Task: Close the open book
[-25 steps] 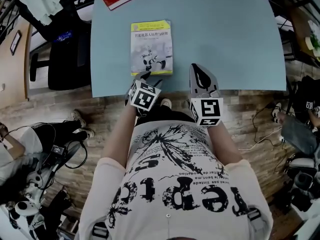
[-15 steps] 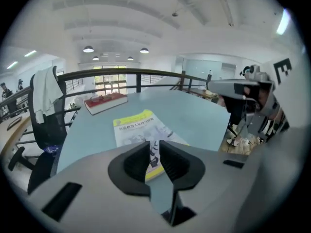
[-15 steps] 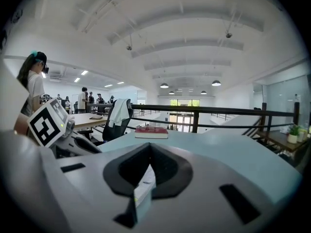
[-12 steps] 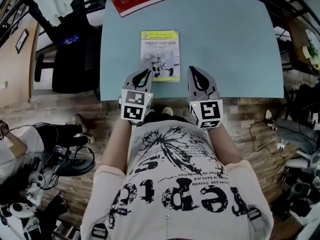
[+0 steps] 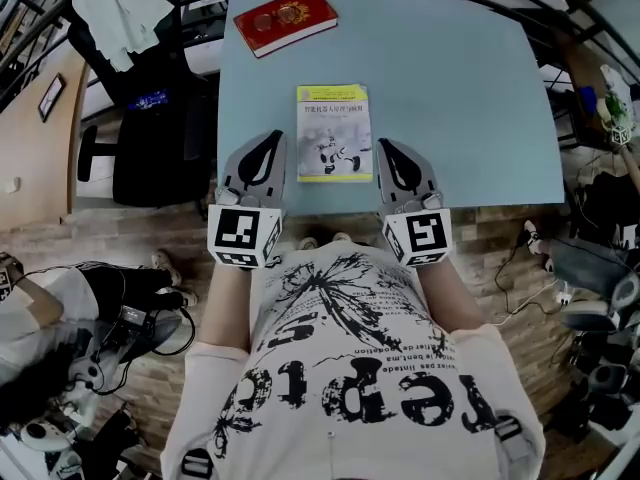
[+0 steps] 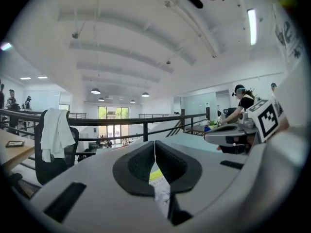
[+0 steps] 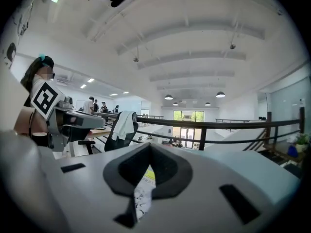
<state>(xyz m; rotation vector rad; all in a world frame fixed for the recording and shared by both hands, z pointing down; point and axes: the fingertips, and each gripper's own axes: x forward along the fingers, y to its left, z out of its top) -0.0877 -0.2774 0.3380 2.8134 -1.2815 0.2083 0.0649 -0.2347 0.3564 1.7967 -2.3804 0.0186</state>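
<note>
The book (image 5: 334,133) lies closed on the pale blue table (image 5: 460,88), its yellow-and-white cover facing up, near the front edge. My left gripper (image 5: 268,140) hovers just left of the book. Its jaws have just been closing and now meet with nothing between them. My right gripper (image 5: 386,148) hovers just right of the book, shut and empty. In the left gripper view the shut left gripper (image 6: 154,144) shows a sliver of the book (image 6: 158,178) below. The right gripper view has the right gripper (image 7: 148,147) shut too, with the book (image 7: 143,193) beneath.
A red book (image 5: 285,20) lies at the table's far left corner. A black office chair (image 5: 150,118) with a white garment stands left of the table. Cables and gear lie on the wooden floor at both sides. A railing (image 6: 146,123) runs behind the table.
The left gripper has lifted away from the book's near-left corner and moved out to the book's left. The right gripper has risen a little. The book stays closed and still.
</note>
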